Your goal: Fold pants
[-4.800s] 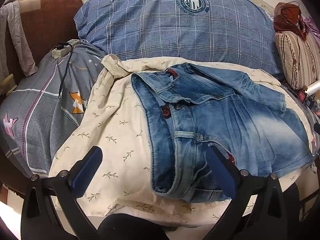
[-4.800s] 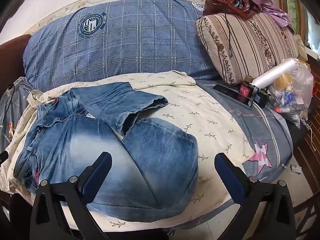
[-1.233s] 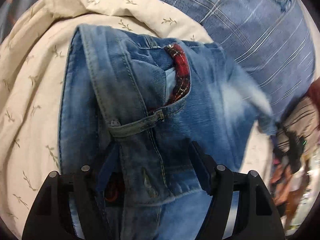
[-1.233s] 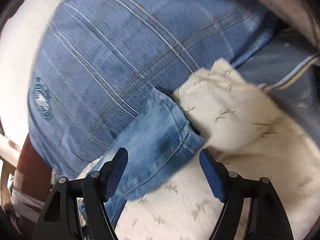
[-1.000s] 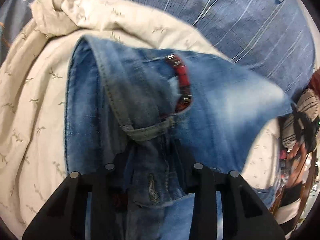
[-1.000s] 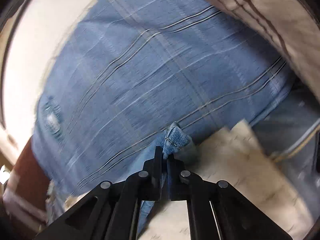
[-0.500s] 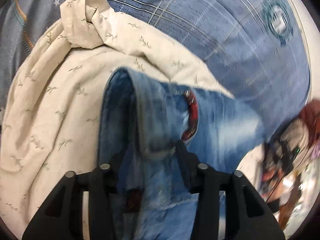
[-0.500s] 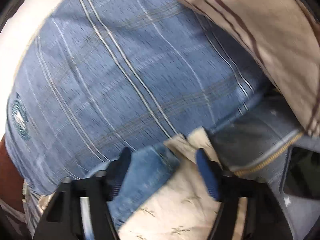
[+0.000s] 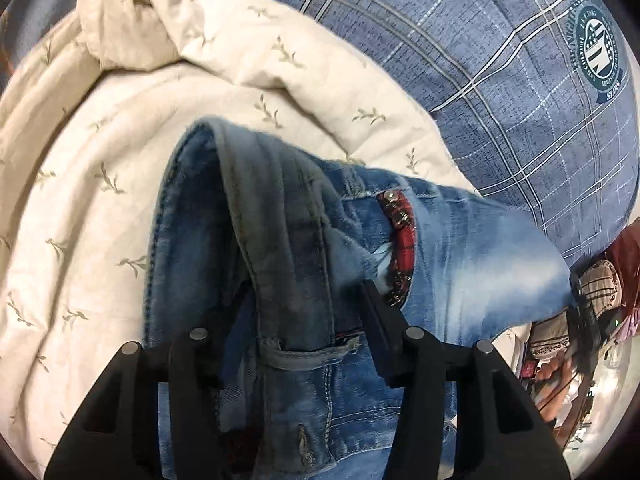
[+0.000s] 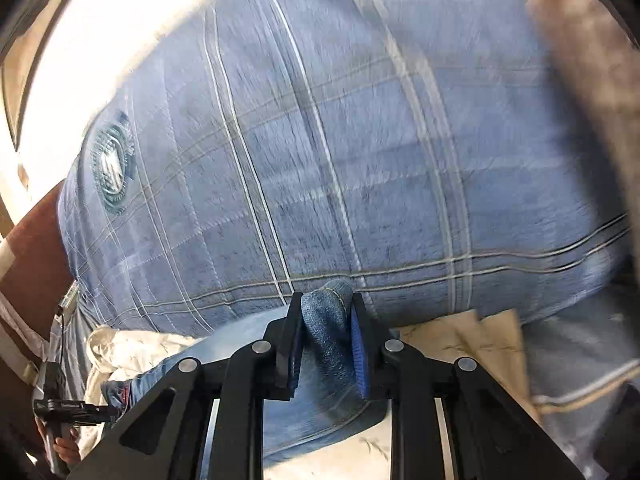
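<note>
Left gripper (image 9: 304, 324) jaws pinch the jeans (image 9: 460, 248) waistband; right gripper (image 10: 326, 334) jaws pinch a leg hem. Beneath both: cream leaf-print sheet (image 9: 100, 184). Ahead: blue plaid pillow (image 10: 360, 140), pale wall (image 10: 100, 28).

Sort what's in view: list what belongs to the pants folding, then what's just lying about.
Job:
jeans
left claw, clamped on the waistband
right claw, clamped on denim

Lying about:
cream leaf-print quilt
blue plaid pillow
striped cushion
</note>
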Demonstrator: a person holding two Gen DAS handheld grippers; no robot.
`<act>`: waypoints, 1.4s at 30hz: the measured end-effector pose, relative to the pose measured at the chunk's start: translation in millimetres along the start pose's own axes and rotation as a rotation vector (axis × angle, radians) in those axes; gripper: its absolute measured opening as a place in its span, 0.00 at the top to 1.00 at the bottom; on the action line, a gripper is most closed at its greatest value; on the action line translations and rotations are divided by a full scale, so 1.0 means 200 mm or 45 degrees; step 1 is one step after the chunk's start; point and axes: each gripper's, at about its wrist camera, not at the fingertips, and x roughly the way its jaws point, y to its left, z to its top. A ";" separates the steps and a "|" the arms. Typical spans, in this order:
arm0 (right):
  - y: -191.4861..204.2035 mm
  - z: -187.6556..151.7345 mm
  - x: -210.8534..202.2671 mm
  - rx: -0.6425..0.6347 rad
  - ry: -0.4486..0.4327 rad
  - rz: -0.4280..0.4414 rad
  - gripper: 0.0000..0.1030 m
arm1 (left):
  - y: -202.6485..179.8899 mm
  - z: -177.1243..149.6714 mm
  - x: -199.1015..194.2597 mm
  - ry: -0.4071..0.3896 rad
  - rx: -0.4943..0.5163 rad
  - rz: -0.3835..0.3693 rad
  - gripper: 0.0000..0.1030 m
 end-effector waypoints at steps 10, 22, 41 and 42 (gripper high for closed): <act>-0.20 -0.12 -0.10 0.238 0.108 -0.109 0.41 | 0.01 -0.08 -0.14 -0.009 0.041 0.066 0.55; -0.13 -0.01 0.39 0.197 0.344 -0.096 0.21 | -0.08 0.07 -0.02 0.037 -0.035 -0.022 0.44; 0.49 -0.09 -0.45 -0.376 0.008 -0.217 0.96 | -0.33 -0.23 -0.55 -0.335 0.264 0.072 0.91; 0.49 -0.15 -0.53 -0.368 -0.004 -0.213 0.96 | -0.34 -0.29 -0.57 -0.346 0.285 0.073 0.91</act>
